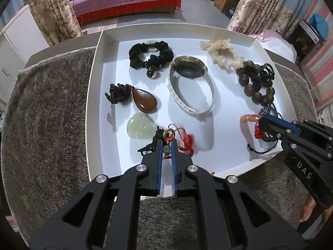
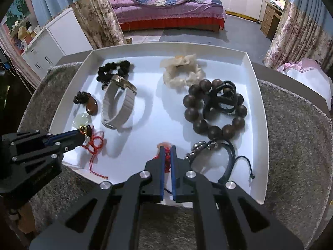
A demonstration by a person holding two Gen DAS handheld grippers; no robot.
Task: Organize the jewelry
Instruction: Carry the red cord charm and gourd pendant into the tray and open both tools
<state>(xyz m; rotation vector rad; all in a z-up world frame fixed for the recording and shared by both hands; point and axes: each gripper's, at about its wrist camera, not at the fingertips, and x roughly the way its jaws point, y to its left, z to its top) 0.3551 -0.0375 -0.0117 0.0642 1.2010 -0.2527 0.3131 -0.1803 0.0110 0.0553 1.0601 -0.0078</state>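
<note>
Left gripper (image 1: 167, 143) nearly closed, blue pads pinching a pale bead (image 1: 167, 149) strung on a red cord (image 1: 187, 143), with a gold ring (image 1: 167, 134) just past the fingertips and a black cord (image 1: 150, 145) bunched at the left finger. Right gripper (image 2: 167, 152) likewise narrowed onto a red knot (image 2: 167, 156), an orange pendant (image 2: 164, 145) poking out just beyond the tips; seen from the left wrist, same pendant (image 1: 248, 118) at the tip of the right gripper (image 1: 262, 125), red knot below it. Both grips low over the near edge of a white tray (image 1: 108, 41), left one at the near-left, right one near the middle-right. Just beyond the left tips, a pale jade pendant (image 1: 139, 127); behind that, a brown teardrop stone (image 1: 144, 100) touching a dark knotted cord (image 1: 118, 93). Toward the tray's middle, a white-strapped watch (image 1: 191, 83) standing on its band, face tilted up. Behind the watch on the left, a black scrunchie (image 1: 150, 55); on the right, a cream scrunchie (image 2: 182, 73). Right of the right gripper, a dark cord bracelet with metal beads (image 2: 212, 152), touching a wooden bead bracelet (image 2: 214, 108) farther back, with a black hair clip (image 2: 221, 100) lying inside and over that ring. Tray resting on a grey fuzzy cloth (image 1: 45, 114). Far behind, a bed (image 2: 166, 6) with a purple cover, floral curtains (image 2: 97, 18) and a white cabinet (image 2: 56, 39).
</note>
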